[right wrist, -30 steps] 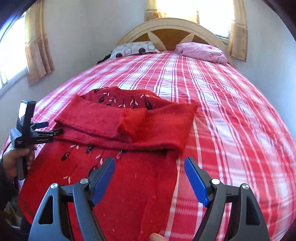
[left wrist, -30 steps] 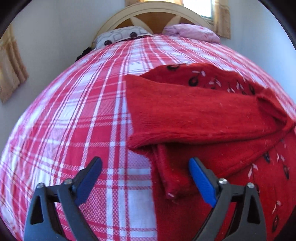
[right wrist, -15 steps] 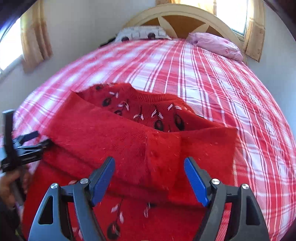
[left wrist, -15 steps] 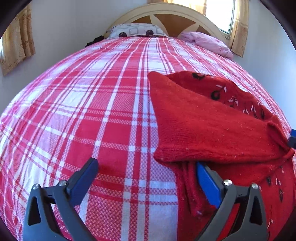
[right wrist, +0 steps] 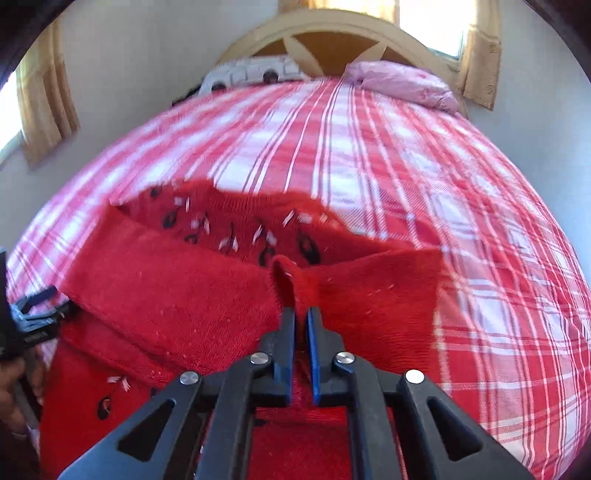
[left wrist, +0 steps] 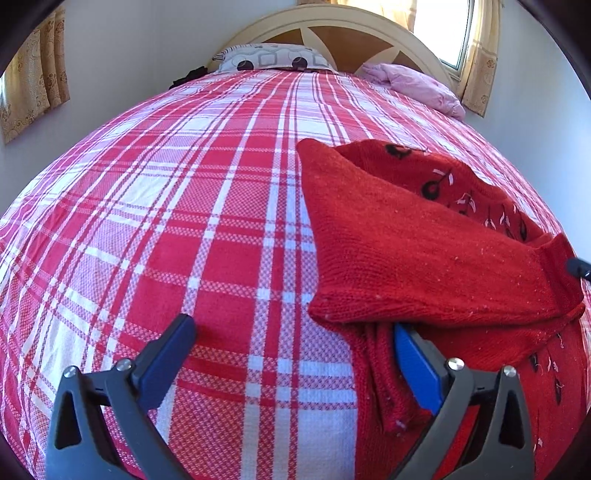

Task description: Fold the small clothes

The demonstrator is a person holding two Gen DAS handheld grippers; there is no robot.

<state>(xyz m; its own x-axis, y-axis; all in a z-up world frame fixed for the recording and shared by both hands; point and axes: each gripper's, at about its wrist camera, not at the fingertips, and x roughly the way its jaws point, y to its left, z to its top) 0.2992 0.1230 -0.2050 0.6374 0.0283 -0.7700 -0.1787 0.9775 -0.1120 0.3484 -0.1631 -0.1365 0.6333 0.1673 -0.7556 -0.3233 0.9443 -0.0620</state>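
Note:
A small red knitted sweater point(left wrist: 413, 254) with black and white motifs lies on the red-and-white checked bed cover point(left wrist: 207, 236), both sleeves folded across its chest. My left gripper point(left wrist: 291, 350) is open at the sweater's left edge; its right finger point(left wrist: 417, 365) sits under the folded sleeve. My right gripper point(right wrist: 301, 314) is shut on the cuff point(right wrist: 291, 280) of the folded sleeve at the middle of the sweater point(right wrist: 177, 295). The left gripper also shows at the left edge of the right wrist view point(right wrist: 33, 317).
Two pillows, one patterned point(left wrist: 273, 61) and one pink point(left wrist: 417, 85), lie against the wooden headboard point(left wrist: 332, 26). Walls and curtained windows stand on both sides. The bed cover point(right wrist: 406, 155) stretches beyond and right of the sweater.
My right gripper moved forward over the sweater and closed on the sleeve cuff. My left gripper shifted slightly right and closer, so its right finger is now under the folded sleeve.

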